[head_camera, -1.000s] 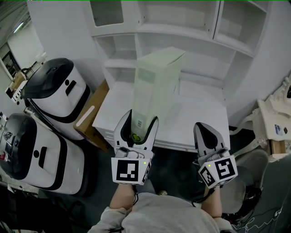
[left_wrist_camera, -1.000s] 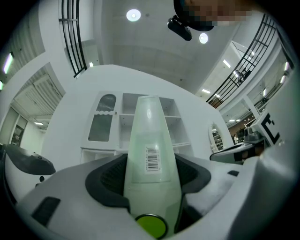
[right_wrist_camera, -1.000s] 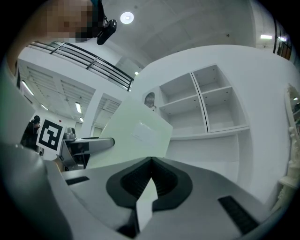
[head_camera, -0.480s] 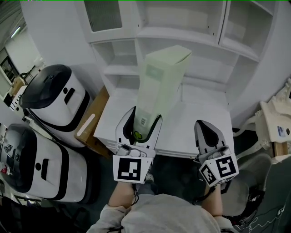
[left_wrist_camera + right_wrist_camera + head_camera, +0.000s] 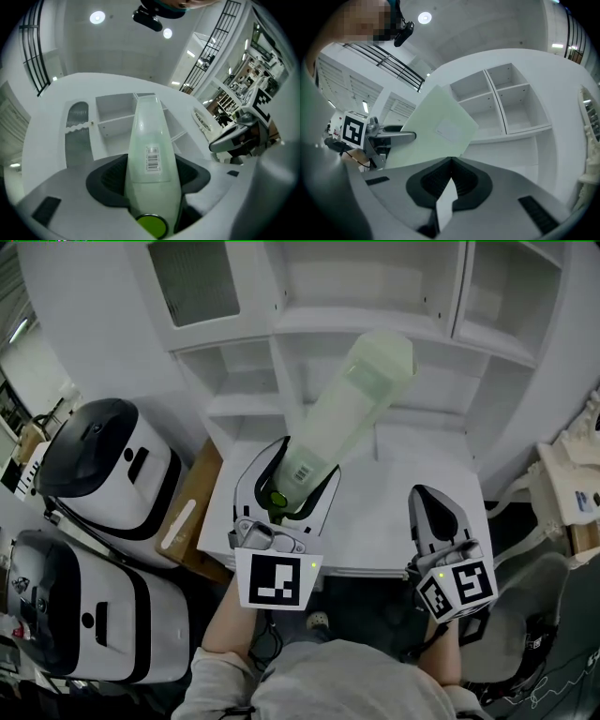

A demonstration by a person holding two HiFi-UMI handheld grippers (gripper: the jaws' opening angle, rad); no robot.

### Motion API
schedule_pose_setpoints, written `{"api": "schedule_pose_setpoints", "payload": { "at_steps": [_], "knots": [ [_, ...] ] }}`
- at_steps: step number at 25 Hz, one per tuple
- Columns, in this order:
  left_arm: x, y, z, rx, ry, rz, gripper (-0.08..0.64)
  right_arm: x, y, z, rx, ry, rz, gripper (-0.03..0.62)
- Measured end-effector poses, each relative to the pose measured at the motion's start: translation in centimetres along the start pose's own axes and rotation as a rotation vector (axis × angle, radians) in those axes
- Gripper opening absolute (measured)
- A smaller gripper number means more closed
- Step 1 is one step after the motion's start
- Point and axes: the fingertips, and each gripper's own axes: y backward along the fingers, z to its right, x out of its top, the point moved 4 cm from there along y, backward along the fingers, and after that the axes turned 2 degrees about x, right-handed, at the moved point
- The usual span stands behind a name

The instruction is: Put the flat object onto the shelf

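The flat object is a pale green flat pack with a barcode label and a green cap at its near end. My left gripper is shut on its lower part and holds it up, leaning to the right, in front of the white shelf unit. In the left gripper view the flat object stands edge-on between the dark pads, pointing at the shelf compartments. My right gripper hovers to the right over the white desk, shut, with nothing in it. The right gripper view shows the flat object broadside.
Two white-and-black machines stand at the left. A cardboard box leans between them and the desk. A chair is at the lower right. A cabinet door with a mesh panel closes the upper left shelf bay.
My left gripper has risen and moved toward the shelf with the flat object, rolling so that the pack now leans to the right. The right gripper has drifted forward a little.
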Motion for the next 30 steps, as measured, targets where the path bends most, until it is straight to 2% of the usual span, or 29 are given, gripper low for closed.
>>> {"api": "schedule_pose_setpoints", "payload": {
  "at_steps": [3,9,20,24,30],
  "knots": [
    [0.3,-1.3,-0.5,-0.036,-0.102,0.001,0.29,-0.1,-0.6,0.3,-0.025,-0.002,0.005,0.009],
    [1.7,-3.6,-1.0,-0.114,-0.362,0.047,0.29,-0.2,-1.4,0.7,-0.074,-0.003,0.013,0.009],
    [2.5,-7.1,-0.6,-0.166,-0.772,0.136,0.29,-0.1,-1.7,1.3,-0.153,0.017,0.019,0.009],
    [2.5,-8.1,-0.5,-0.173,-0.875,0.164,0.29,0.0,-1.8,1.5,-0.177,0.022,0.021,0.009],
    [1.9,-10.1,-0.4,-0.193,-0.955,0.176,0.291,-0.2,-2.1,1.6,-0.205,0.021,0.021,0.009]
  ]
}}
